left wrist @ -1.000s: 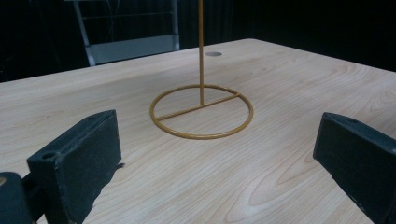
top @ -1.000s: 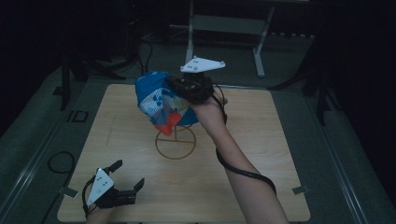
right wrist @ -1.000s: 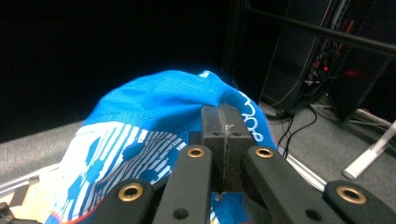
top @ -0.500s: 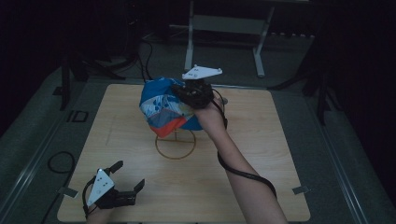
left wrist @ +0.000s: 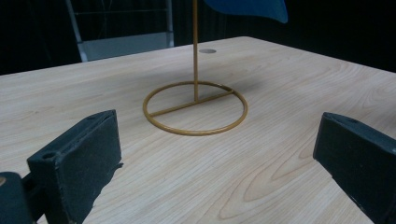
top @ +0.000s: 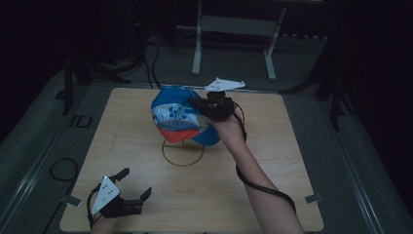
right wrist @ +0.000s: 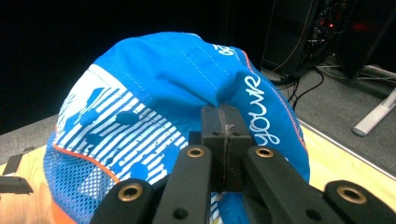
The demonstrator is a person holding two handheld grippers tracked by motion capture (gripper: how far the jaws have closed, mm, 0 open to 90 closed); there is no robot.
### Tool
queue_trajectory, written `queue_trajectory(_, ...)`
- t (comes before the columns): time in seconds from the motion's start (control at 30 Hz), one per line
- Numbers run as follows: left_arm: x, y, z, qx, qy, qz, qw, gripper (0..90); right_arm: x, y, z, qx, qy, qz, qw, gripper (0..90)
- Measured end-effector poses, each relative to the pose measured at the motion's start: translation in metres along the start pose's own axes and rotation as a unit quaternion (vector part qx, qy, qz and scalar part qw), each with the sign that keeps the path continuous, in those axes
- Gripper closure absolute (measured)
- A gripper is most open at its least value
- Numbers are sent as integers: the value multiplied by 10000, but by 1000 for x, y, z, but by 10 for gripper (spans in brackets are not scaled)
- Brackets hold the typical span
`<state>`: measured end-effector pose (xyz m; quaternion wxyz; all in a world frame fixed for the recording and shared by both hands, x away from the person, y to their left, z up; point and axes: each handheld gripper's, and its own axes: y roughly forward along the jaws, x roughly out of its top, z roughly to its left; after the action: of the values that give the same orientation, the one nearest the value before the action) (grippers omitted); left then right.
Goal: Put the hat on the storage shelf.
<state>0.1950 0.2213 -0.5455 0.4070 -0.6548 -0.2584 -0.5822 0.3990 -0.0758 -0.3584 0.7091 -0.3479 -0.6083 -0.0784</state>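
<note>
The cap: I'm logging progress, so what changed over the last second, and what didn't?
The right gripper, shut on the cap, carried it down and slightly toward the person, closer over the wire stand. The grip did not change. The left gripper stayed open at the table's near left corner.

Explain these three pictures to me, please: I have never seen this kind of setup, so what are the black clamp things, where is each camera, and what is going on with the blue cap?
A person works at a wooden table with a hand-held two-jaw gripper in each hand. The high view looks down from above the person's side. Each of the other two cameras rides on one gripper and looks along its black jaws.

The right gripper has its jaws pinched shut on the fabric of a blue cap, holding it over a thin gold wire stand with a ring base. The left gripper sits near the table's front edge, jaws wide apart, holding nothing; its own view looks across the wood at the stand.
</note>
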Motion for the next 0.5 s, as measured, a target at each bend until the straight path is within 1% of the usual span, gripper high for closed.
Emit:
queue_trajectory(0.13, 0, 1, 0, -17, -8, 3, 10000, 13, -5, -3, 0, 20, 40, 2, 10000, 900)
queue_trajectory(0.23, 0, 1, 0, -16, -11, 3, 10000, 13, -6, -3, -3, 15, 51, 12, 10000, 893)
queue_trajectory(0.33, 0, 1, 0, -23, -9, 8, 10000, 13, -7, -2, -5, 71, 151, -14, 9999, 821)
queue_trajectory(0.4, -1, 1, 0, -20, -28, 11, 10000, 13, -8, -1, -5, 55, 106, 6, 9999, 800)
queue_trajectory(0.5, -1, 1, 0, -36, -40, 15, 10000, 13, -9, 2, -3, 98, 74, 36, 9999, 765)
